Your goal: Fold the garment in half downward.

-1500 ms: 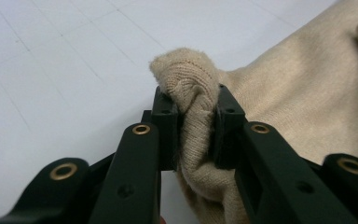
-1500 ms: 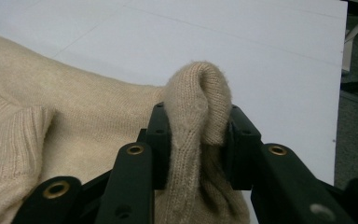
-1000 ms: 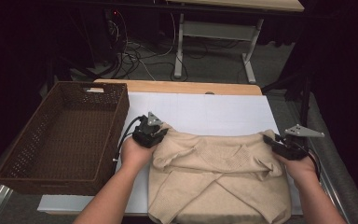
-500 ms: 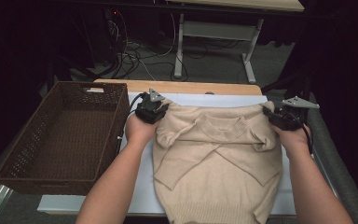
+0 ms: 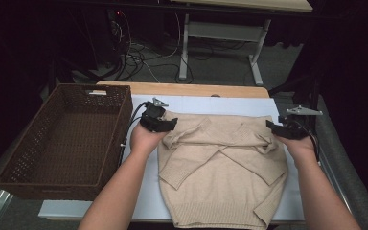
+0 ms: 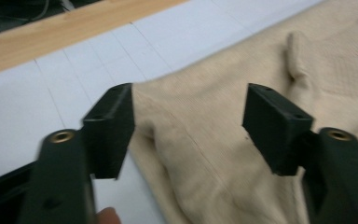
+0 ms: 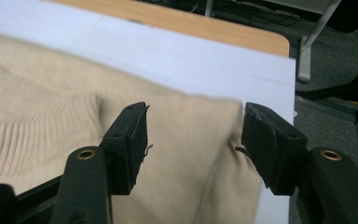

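A beige knit sweater (image 5: 220,167) lies flat on the white table cover (image 5: 211,103), its sleeves folded across the front. My left gripper (image 5: 168,123) is at the sweater's left shoulder and my right gripper (image 5: 270,125) at its right shoulder. Both pairs of jaws have just been opening. In the left gripper view the jaws (image 6: 189,116) stand apart over the sweater's edge (image 6: 205,158), with fabric between them and nothing pressed. In the right gripper view the jaws (image 7: 193,130) straddle the shoulder corner (image 7: 191,116) in the same way, apart from the cloth.
A brown wicker basket (image 5: 110,143) stands at the table's left side, beside my left forearm. A wooden table edge (image 5: 182,89) runs along the far side. Cables and a metal frame lie on the dark floor beyond. The table's right edge is close to my right hand.
Both hands carried the sweater's shoulders toward the far side of the table, stretching it out flat. The jaws of both grippers then opened and let go of the fabric.
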A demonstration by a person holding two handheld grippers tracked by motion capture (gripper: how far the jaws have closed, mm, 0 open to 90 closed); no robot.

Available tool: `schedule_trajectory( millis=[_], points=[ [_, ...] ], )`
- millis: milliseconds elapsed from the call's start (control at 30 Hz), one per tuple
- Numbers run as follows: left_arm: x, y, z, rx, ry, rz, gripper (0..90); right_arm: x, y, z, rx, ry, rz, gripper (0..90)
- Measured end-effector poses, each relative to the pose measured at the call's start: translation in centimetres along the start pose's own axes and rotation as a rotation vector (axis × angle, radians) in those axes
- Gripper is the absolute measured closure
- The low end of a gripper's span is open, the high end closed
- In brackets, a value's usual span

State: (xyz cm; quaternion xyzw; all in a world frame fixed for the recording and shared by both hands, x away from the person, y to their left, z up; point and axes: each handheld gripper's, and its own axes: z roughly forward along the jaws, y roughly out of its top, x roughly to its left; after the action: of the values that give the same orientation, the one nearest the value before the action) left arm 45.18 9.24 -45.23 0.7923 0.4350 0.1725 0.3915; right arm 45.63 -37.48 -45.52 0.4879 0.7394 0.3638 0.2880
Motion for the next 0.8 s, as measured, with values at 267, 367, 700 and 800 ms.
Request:
schedule_trajectory(
  millis=[267, 367, 700, 800],
  points=[
    [-2.5, -4.3, -2.8, 0.005, -0.048, -0.038, 30.9, 1.8, -3.8, -4.4, -0.041, 0.045, 0.001, 42.4],
    [-3.8, -6.4, -3.8, 0.011, -0.066, -0.016, 31.7, 2.9, -5.7, -6.2, -0.045, 0.061, -0.023, 43.3],
    [-7.4, -13.1, -6.6, 0.052, -0.233, 0.068, 57.1, 8.5, -12.5, -11.7, -0.009, 0.165, -0.082, 56.8],
    [-8.1, -13.9, -6.4, 0.051, -0.257, 0.096, 64.7, 10.0, -13.3, -12.8, 0.029, 0.207, -0.130, 64.0]
  ],
)
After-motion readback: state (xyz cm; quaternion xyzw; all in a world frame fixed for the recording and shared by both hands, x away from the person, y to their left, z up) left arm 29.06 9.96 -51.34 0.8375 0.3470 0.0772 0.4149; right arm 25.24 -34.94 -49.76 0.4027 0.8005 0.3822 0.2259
